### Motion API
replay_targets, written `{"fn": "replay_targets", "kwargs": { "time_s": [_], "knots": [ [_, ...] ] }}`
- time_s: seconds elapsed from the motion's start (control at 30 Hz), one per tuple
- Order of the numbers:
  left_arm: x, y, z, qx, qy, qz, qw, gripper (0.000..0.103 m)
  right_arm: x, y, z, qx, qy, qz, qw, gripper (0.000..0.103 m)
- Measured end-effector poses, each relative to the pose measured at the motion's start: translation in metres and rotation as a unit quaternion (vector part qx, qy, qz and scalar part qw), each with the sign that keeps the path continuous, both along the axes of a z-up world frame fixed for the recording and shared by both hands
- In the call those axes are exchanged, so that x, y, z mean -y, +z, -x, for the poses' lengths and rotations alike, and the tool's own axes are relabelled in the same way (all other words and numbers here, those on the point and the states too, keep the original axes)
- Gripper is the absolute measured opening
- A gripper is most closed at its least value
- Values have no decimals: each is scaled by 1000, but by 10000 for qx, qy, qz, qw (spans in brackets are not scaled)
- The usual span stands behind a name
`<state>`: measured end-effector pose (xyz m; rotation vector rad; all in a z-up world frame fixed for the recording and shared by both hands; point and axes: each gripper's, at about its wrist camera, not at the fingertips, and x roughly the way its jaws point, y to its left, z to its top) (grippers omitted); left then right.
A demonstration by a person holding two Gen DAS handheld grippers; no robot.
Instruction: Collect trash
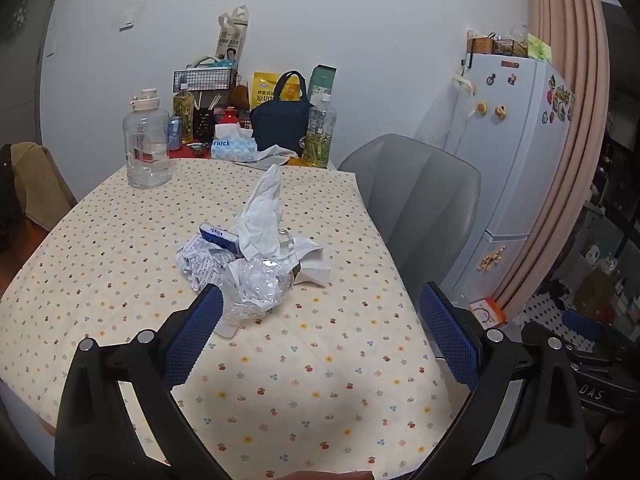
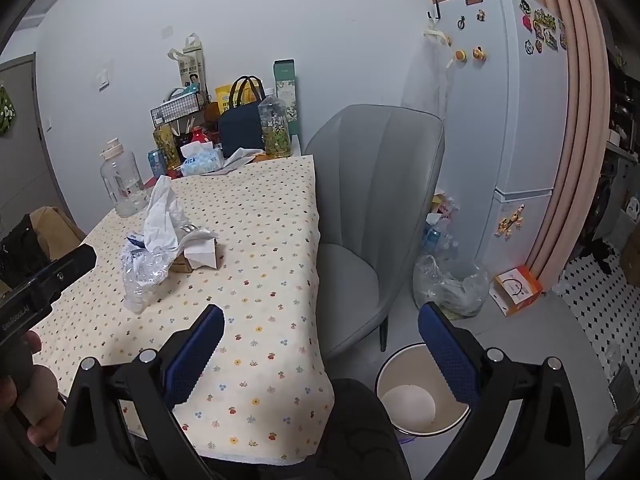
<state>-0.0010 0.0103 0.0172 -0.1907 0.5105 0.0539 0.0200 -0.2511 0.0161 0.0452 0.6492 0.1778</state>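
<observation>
Hovering open: L claw (image 1: pixel 320 312) nr trash pile (image 1: pixel 252 256).

Trash pile (image 2: pixel 160 240) on floral tablecloth (image 2: pixel 260 280), white bin (image 2: pixel 404 360) beside grey chair (image 2: pixel 372 184).

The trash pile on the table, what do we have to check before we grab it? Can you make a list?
1. Left gripper open: ok, jaws wide apart, nothing between them.
2. Right gripper open: ok, also empty.
3. Trash pile in one spot: ok, the white tissue, crumpled clear plastic and printed paper lie bunched together.
4. Pile lined up with the left gripper: ok, it sits just ahead of the left fingertip.
5. Bin ready: ok, it stands open on the floor beside the table.
6. How heavy the pile is: cannot tell.
</observation>
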Motion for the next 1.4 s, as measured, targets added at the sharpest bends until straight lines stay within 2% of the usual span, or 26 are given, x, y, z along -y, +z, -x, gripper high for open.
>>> {"fn": "replay_targets", "kwargs": {
  "time_s": [1.4],
  "knots": [
    [1,-11,4,1,64,8,10000,97,-3,-4,0,-14,49,10,10000,95]
  ]
}}
